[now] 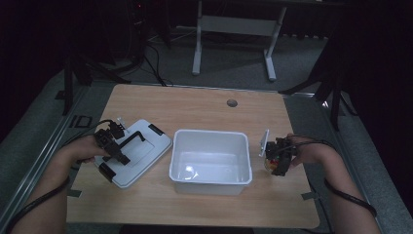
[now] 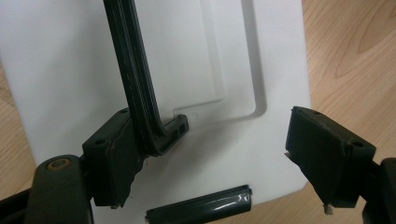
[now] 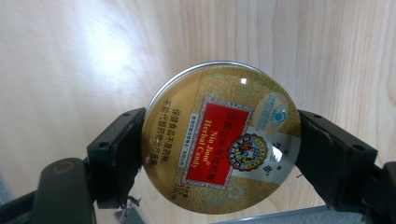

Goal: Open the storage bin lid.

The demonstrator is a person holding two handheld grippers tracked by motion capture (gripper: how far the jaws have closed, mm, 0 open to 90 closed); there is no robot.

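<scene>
Candy tin [image 3: 220, 139] clamped in right gripper [image 1: 279, 157] — white bin [image 1: 210, 179] beside.

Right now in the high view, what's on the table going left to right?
Left gripper over the white lid with its black handle → empty white bin → right gripper, jaws shut on a round gold Nin Jiom herbal candy tin.

The round candy tin [image 3: 221, 139] looked like glossy printed metal. The white lid [image 2: 224, 70] and open bin [image 1: 210, 161] seemed smooth plastic, the table [image 1: 195, 105] matt pale wood grain. The gripper pads [image 2: 327, 154] looked dull black rubber.
</scene>
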